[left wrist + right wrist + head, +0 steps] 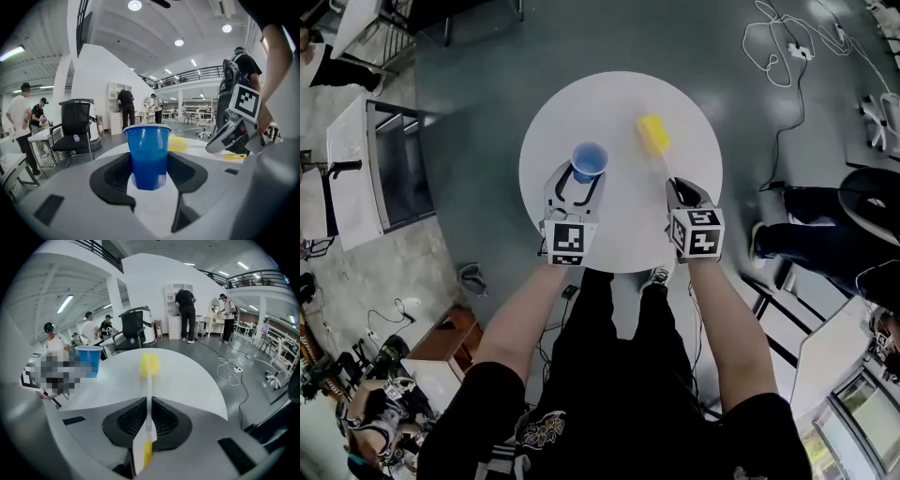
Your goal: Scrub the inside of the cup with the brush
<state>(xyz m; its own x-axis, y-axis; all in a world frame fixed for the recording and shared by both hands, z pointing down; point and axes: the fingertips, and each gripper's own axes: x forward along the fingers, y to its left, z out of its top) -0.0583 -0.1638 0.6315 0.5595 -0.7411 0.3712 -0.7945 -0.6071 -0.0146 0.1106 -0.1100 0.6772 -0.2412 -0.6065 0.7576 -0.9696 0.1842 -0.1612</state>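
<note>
Left gripper (583, 184): claw stood wide, clamped round the blue cup (589, 161) | cup: upright on the table (628, 234), 10 o'clock from centre | right gripper (149, 414): claw narrow, pinched the brush (149, 390) handle, yellow head at 2 o'clock from the cup | risk: the thin handle could swivel in that pinch, and a head snagging the rim would likely tip the light cup.
</note>
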